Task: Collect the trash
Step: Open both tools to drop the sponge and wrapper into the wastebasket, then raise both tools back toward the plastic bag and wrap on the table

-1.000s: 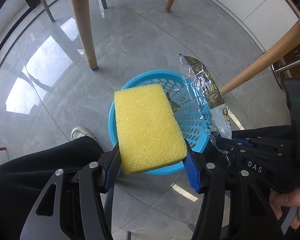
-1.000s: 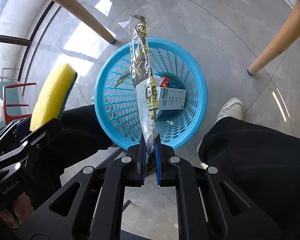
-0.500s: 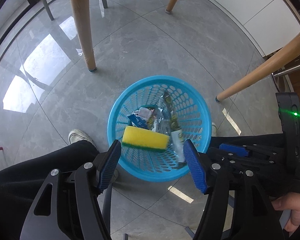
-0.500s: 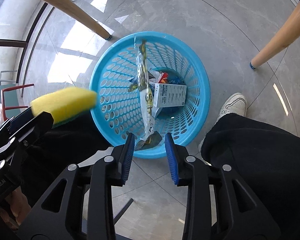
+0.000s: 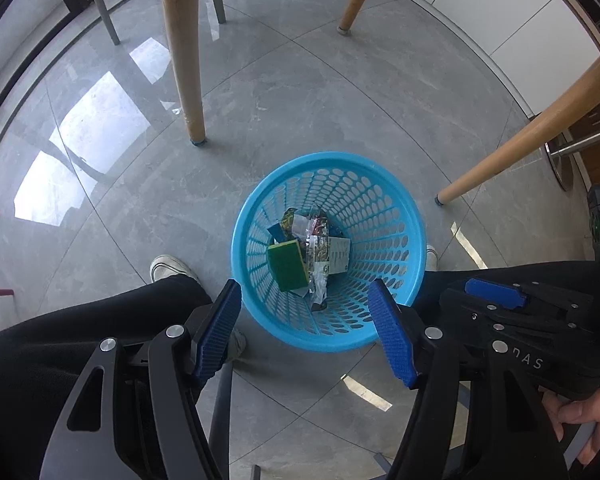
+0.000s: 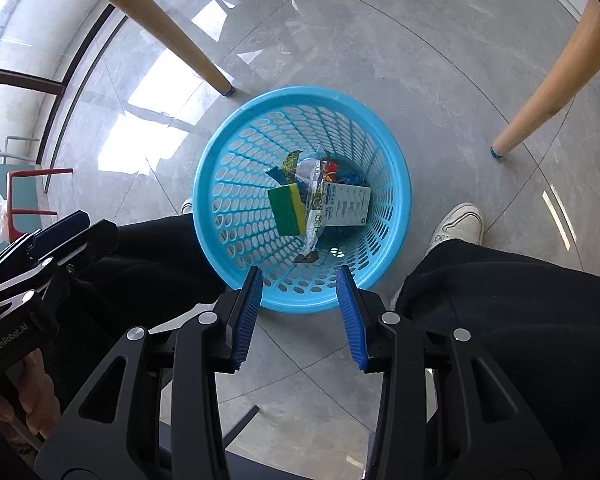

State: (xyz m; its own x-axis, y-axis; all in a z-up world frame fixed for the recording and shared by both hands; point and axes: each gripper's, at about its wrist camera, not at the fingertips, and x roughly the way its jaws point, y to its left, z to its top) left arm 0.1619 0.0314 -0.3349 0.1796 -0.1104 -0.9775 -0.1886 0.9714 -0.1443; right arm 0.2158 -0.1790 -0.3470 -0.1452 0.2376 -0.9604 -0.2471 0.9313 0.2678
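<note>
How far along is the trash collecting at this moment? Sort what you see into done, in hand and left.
Done: the sponge and the plastic wrapper lie inside the blue basket.
In hand: nothing; the left gripper and the right gripper both show open jaws above it.
Left: no loose trash shows on the visible floor.

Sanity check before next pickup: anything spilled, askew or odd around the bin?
Nothing stands out. The sponge and wrappers lie inside the upright blue basket; no litter shows on the visible floor. Left tool and right tool are open.
</note>
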